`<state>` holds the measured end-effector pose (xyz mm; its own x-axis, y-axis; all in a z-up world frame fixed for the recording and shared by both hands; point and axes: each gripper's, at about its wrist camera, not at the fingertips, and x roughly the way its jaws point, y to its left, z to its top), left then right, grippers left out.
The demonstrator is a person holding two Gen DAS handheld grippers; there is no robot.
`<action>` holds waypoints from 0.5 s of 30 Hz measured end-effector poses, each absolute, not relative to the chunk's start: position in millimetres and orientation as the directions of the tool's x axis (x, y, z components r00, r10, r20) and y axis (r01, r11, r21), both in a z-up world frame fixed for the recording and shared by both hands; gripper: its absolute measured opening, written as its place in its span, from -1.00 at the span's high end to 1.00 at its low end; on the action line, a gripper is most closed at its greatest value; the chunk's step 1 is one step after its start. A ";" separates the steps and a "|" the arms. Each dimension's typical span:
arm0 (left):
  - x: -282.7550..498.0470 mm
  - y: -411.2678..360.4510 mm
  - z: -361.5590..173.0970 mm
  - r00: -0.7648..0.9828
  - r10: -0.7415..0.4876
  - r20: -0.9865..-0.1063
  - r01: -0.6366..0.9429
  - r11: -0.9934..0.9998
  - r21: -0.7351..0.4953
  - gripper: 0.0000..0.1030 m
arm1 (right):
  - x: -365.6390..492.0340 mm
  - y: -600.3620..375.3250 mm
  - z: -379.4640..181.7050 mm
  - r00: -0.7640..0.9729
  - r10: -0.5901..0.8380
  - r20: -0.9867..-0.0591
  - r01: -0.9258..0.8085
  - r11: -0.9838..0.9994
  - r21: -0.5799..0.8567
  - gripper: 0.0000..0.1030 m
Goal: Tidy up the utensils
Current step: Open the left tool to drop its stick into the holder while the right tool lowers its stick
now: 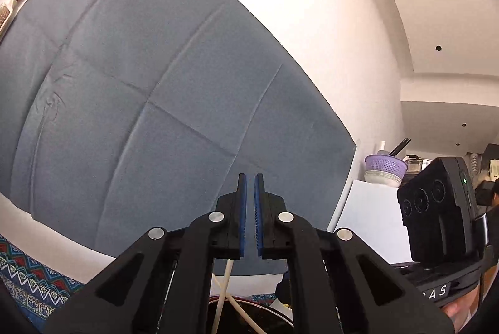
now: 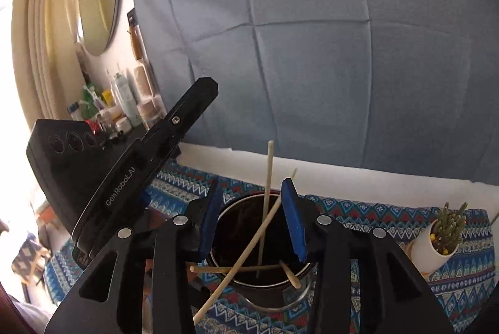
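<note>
The right gripper (image 2: 252, 220) hovers over a dark round holder (image 2: 259, 243) standing on the patterned cloth of the desk (image 2: 374, 209), its blue fingers (image 2: 293, 218) apart with nothing pressed between them. Several pale chopsticks (image 2: 266, 193) rest in the holder: one stands nearly upright between the fingers, others lean crosswise over the rim toward the near edge. So the sticks lie directly ahead and below, and the right hand is probably nearer. The left gripper (image 1: 250, 215) points upward at the blue backdrop (image 1: 156, 84), fingers together and empty; its view shows only two sticks and the holder's rim at bottom, while the right view alone shows a small potted plant (image 2: 443, 237).
</note>
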<state>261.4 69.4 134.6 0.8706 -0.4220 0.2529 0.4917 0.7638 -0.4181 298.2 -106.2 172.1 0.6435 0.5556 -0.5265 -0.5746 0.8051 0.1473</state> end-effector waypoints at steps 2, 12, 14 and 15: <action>259.9 71.9 136.3 0.869 -0.421 0.258 0.494 0.762 -0.419 0.90 | 303.6 -99.3 173.1 0.623 0.526 -0.579 -0.574 0.810 0.119 0.39; 262.3 92.0 152.3 0.908 -0.379 0.180 0.420 0.810 -0.410 0.79 | 323.8 -74.5 149.4 0.512 0.291 -0.808 -0.537 0.842 -0.037 0.51; 266.4 94.7 156.2 0.919 -0.373 0.129 0.392 0.825 -0.407 0.47 | 327.0 -71.9 146.5 0.484 0.292 -0.825 -0.548 0.836 -0.025 0.70; 267.7 96.1 157.7 0.923 -0.370 0.111 0.382 0.831 -0.404 0.34 | 327.9 -71.6 146.1 0.474 0.301 -0.827 -0.549 0.835 -0.011 0.81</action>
